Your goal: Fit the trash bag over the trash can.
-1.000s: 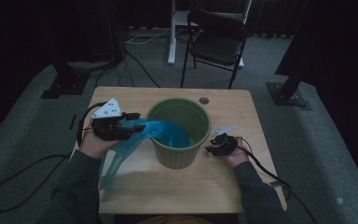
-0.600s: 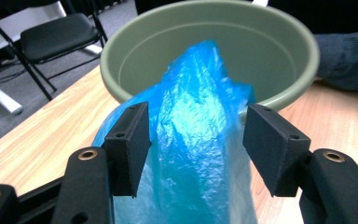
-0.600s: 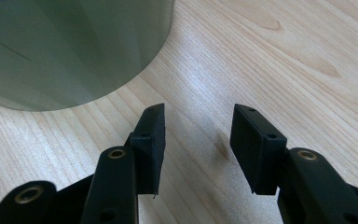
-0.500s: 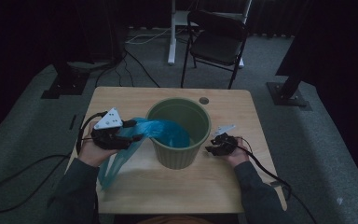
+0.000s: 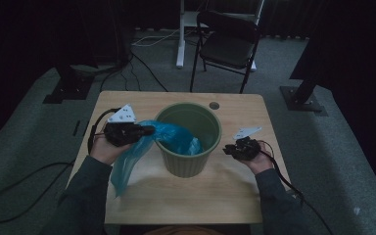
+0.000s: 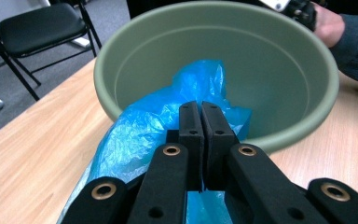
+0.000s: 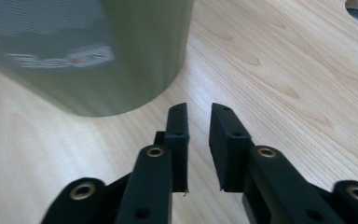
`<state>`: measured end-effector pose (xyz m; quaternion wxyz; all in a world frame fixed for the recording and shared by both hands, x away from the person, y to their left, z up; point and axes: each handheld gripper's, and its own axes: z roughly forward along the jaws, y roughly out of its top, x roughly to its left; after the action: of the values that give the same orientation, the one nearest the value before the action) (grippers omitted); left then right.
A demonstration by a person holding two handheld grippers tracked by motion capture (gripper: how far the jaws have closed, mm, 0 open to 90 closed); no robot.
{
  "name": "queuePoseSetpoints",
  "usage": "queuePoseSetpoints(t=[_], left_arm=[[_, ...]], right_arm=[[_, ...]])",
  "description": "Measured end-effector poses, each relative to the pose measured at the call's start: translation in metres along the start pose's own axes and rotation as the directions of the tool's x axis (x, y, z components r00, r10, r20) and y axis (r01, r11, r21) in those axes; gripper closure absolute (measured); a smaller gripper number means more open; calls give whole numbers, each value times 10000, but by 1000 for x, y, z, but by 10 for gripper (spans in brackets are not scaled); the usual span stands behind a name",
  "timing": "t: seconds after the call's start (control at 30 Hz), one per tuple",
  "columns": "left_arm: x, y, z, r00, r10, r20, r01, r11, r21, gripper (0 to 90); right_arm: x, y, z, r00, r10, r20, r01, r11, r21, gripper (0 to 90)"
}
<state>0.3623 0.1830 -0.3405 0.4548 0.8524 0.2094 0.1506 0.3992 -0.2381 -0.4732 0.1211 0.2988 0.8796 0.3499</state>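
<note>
Lining green bin (image 5: 188,139) with blue plastic bag (image 5: 142,147): bag draped over left rim, part inside. Left tool (image 6: 200,126) just clamped together on bag. Right tool (image 7: 198,128) narrowed, nothing between, beside bin on surface (image 5: 235,196). Next judged: bag spread over rim.

A crinkled blue plastic bag (image 5: 142,147) was draped over the left rim of a round green bin (image 5: 190,139), which stood upright at the centre of the frame. One end was bunched inside the bin; the other trailed down toward the lower left.
</note>
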Motion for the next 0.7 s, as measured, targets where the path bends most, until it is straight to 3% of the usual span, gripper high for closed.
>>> queuePoseSetpoints(t=[0.17,0.3,0.4,0.5,0.53,0.7], left_arm=[[5,9,0,10000,-65,-6,64,9998,-205,882],[8,13,2,9999,-81,99,84,9995,-292,881],[11,16,5,9997,-136,191,142,9994,-326,881],[12,18,6,9997,-138,216,145,9993,-338,881],[14,19,8,9995,-180,272,190,9991,-371,881],[17,22,11,9987,-307,404,325,9985,-446,881]], right_arm=[[3,6,-20,9997,-145,-172,143,9998,-130,801],[4,14,-34,9982,-293,-519,269,9985,-473,800],[10,30,-56,9963,-611,-605,544,9929,-1061,800],[11,33,-60,9958,-676,-615,602,9915,-1151,800],[21,47,-75,9921,-1073,-643,962,9831,-1559,800],[31,62,-84,9861,-1461,-790,1285,9725,-1944,803]])
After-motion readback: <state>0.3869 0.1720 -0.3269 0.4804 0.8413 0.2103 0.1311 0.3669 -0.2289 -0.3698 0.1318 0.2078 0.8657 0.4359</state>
